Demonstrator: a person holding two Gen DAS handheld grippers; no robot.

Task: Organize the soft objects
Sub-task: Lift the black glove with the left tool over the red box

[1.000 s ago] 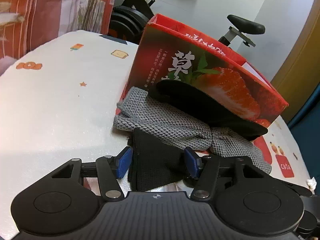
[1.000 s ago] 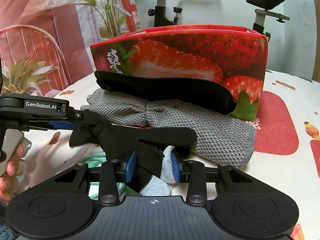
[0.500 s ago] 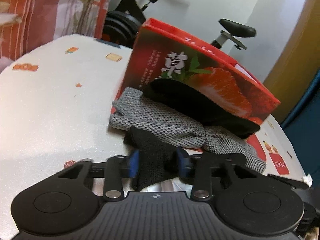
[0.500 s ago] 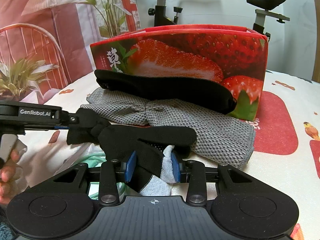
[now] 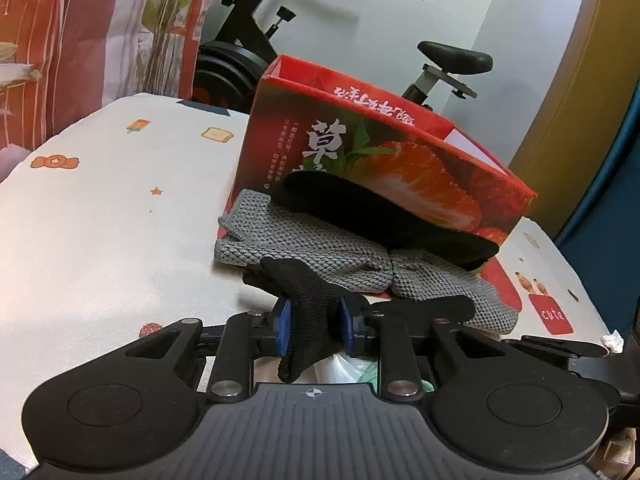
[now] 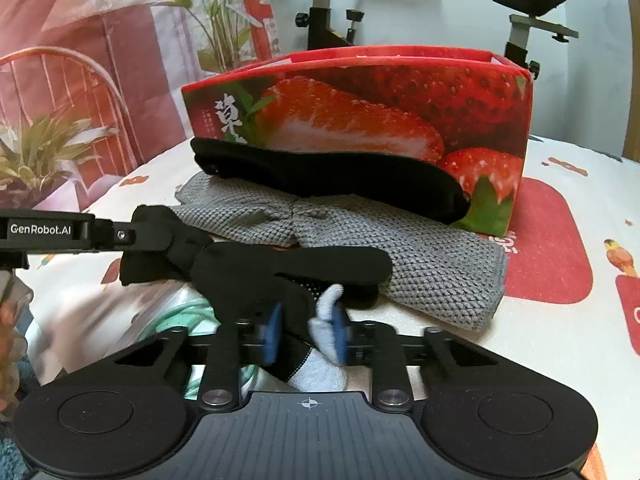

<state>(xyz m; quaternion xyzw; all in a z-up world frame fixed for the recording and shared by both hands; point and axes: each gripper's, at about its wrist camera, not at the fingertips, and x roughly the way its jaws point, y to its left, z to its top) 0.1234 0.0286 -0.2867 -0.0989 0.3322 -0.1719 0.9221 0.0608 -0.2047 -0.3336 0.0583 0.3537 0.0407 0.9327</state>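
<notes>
A black knit glove (image 5: 312, 320) with a pale grey cuff (image 6: 324, 336) is held by both grippers. My left gripper (image 5: 314, 318) is shut on its finger end; it shows at the left of the right wrist view (image 6: 132, 236). My right gripper (image 6: 306, 330) is shut on its cuff end. The glove (image 6: 280, 272) hangs between them just above the table. Behind it lie grey knit gloves (image 5: 344, 256) (image 6: 400, 256) and a black soft piece (image 5: 384, 216) (image 6: 328, 176), against a red strawberry box (image 5: 400, 152) (image 6: 384, 104) that is open on top.
The table has a white cartoon-print cloth (image 5: 100, 216) (image 6: 560, 320). A clear plastic bag with green contents (image 6: 180, 316) lies under the glove. An exercise bike (image 5: 280, 40) and a patterned curtain (image 6: 80, 60) stand behind the table.
My left gripper has closed from open onto the glove's finger end and lifted it. My right gripper has kept its hold on the cuff end.
</notes>
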